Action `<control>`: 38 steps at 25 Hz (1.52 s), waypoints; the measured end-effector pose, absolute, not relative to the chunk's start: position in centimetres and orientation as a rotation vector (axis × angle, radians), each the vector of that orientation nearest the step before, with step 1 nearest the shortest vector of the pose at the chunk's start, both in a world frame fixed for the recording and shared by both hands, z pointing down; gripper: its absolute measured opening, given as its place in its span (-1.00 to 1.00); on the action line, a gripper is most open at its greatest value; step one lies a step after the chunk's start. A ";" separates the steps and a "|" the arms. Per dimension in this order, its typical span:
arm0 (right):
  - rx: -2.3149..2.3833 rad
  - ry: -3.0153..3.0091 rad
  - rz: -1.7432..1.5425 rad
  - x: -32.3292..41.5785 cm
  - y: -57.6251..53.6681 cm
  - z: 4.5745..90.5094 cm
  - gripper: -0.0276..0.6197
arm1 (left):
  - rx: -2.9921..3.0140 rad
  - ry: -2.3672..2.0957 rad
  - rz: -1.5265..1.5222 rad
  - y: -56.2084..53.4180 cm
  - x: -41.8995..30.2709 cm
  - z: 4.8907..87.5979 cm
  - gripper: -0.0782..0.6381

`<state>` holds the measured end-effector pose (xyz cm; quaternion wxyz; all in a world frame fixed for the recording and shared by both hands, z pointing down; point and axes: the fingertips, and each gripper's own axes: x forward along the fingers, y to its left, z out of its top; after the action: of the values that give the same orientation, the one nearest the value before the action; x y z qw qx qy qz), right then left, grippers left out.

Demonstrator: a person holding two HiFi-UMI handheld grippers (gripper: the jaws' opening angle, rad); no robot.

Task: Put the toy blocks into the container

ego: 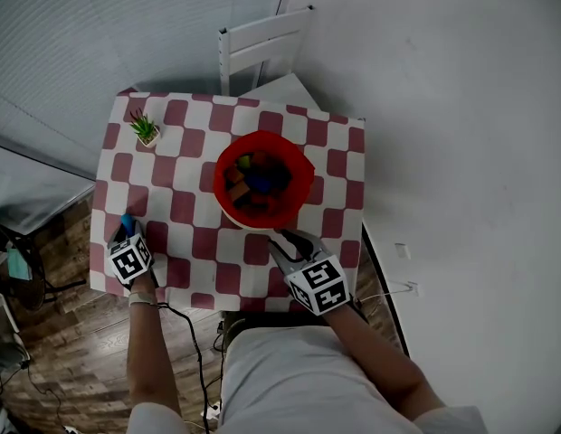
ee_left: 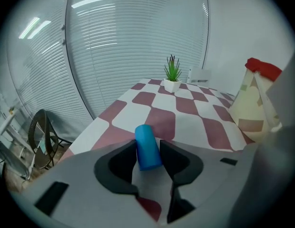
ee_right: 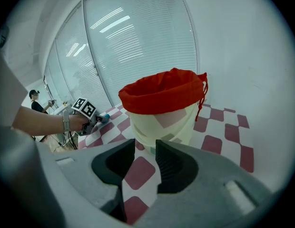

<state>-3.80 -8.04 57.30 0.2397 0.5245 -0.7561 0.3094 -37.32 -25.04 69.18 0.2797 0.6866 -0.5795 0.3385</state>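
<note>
1. The blue block (ee_left: 146, 139), a cylinder, sits between the jaws of the left gripper (ee_left: 148, 151). They are closed on its sides, likely ready for the lift.
2. It is near the left edge of the tabletop (ego: 194, 233), so there is little margin outward.
3. The container (ee_right: 162, 125) stands mid-table and already holds other blocks (ego: 258, 183); the cloth between looks bare.
4. The right gripper (ee_right: 145, 158) waits just beside the container, its jaws slightly apart and empty.
5. The plant (ego: 145, 129) sits well apart, in the far corner.

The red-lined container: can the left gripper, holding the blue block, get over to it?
Probably yes. Only checkered tablecloth lies between the left gripper and the container, and its top is open.
</note>
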 end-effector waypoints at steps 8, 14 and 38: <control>1.445 -2.091 0.841 -3.4 -7.2 56.8 -0.49 | 1.905 -1.521 0.938 -23.7 -35.3 67.5 -0.38; 1.452 -2.110 0.828 -2.7 -6.6 55.9 -0.49 | 1.972 -1.491 0.939 -22.5 -33.2 65.2 -0.39; 1.527 -2.195 0.750 3.3 -6.4 51.5 -0.49 | 2.344 -1.343 0.906 -19.8 -18.5 51.5 -0.39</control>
<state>3.33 -6.43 51.51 0.1812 0.5406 -0.7774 0.2657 -18.46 -19.85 51.52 0.1454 0.8140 -0.4663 0.3145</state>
